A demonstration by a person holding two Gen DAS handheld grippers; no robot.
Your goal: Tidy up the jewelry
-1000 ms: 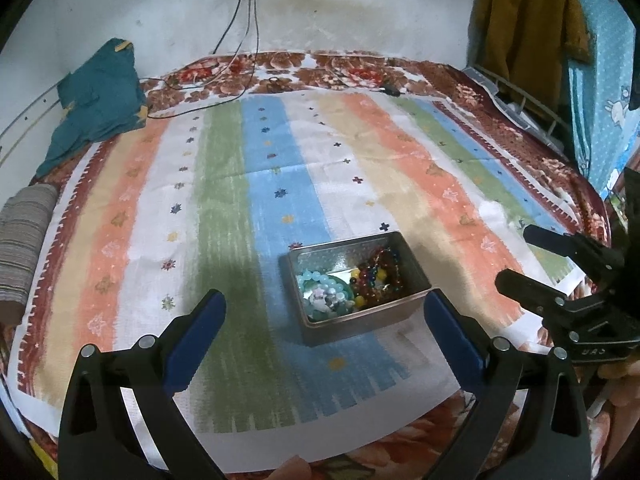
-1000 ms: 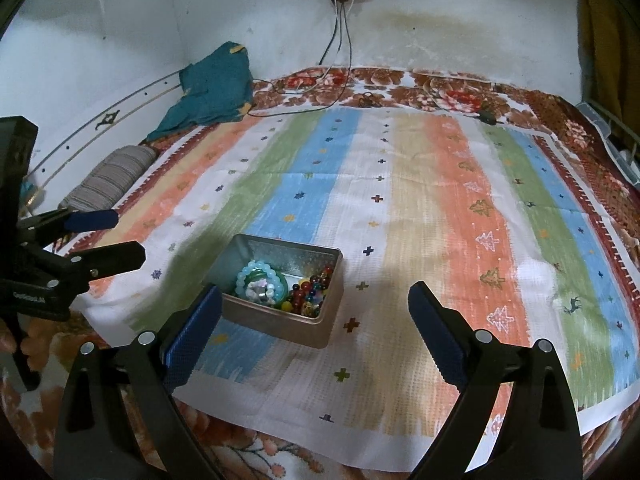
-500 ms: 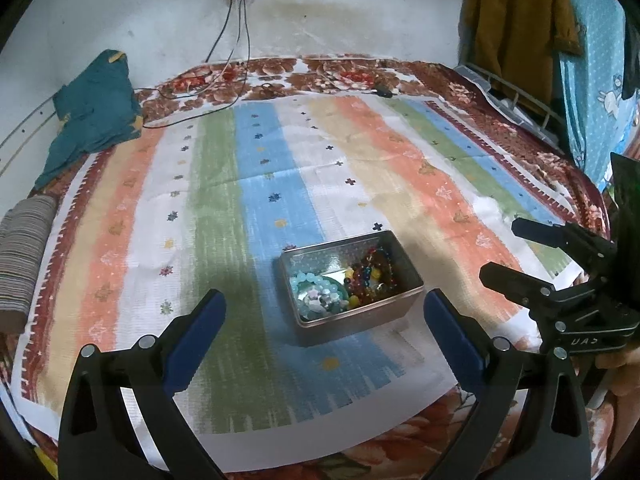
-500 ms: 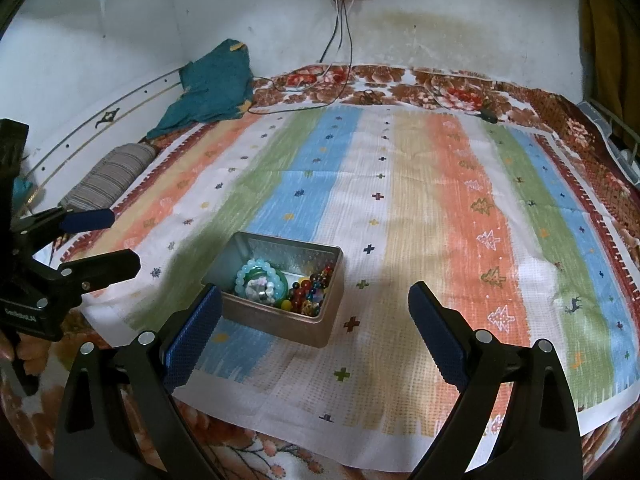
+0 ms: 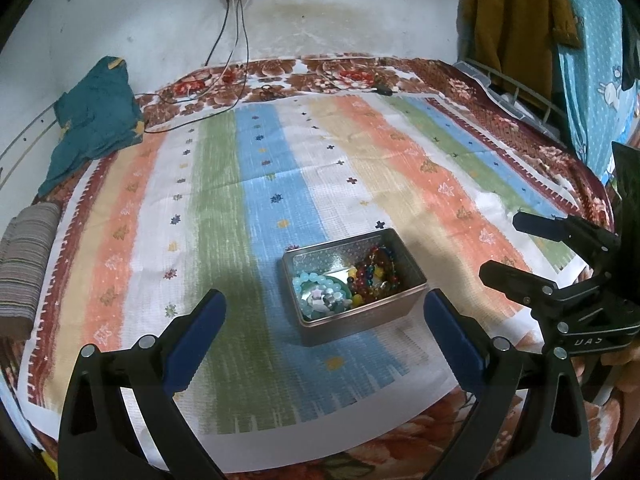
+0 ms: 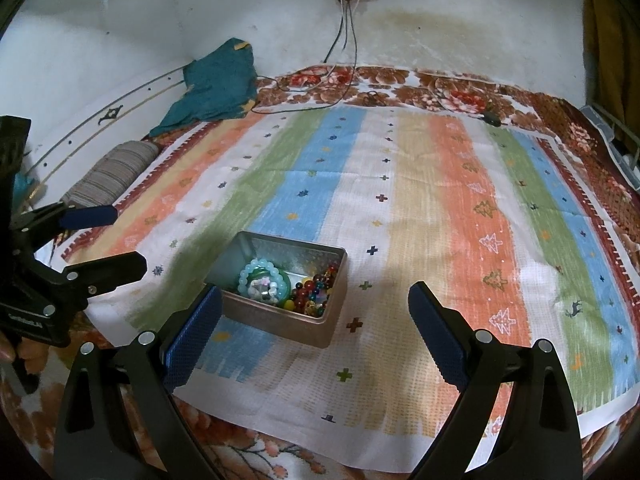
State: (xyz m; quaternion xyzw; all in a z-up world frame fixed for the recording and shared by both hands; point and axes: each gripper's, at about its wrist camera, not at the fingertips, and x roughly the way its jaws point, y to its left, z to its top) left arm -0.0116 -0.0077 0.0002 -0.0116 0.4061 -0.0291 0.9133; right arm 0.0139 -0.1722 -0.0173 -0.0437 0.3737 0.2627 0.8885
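From the left wrist view, the left gripper (image 5: 324, 312) hung with fingers spread and empty over the striped cloth (image 5: 224, 208) on the bed; the metal tin (image 5: 354, 286) sat just ahead, holding a pale blue bead bracelet (image 5: 320, 294) and coloured beads (image 5: 376, 272). From the right wrist view, the right gripper (image 6: 314, 316) was likewise spread wide, the tin by its left finger; I judged one gripper should steady the tin while the other pinched a single bracelet, slowly.

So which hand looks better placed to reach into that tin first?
Probably left. The tin sits centered between the open left gripper; for the open right gripper it lies off toward one finger.
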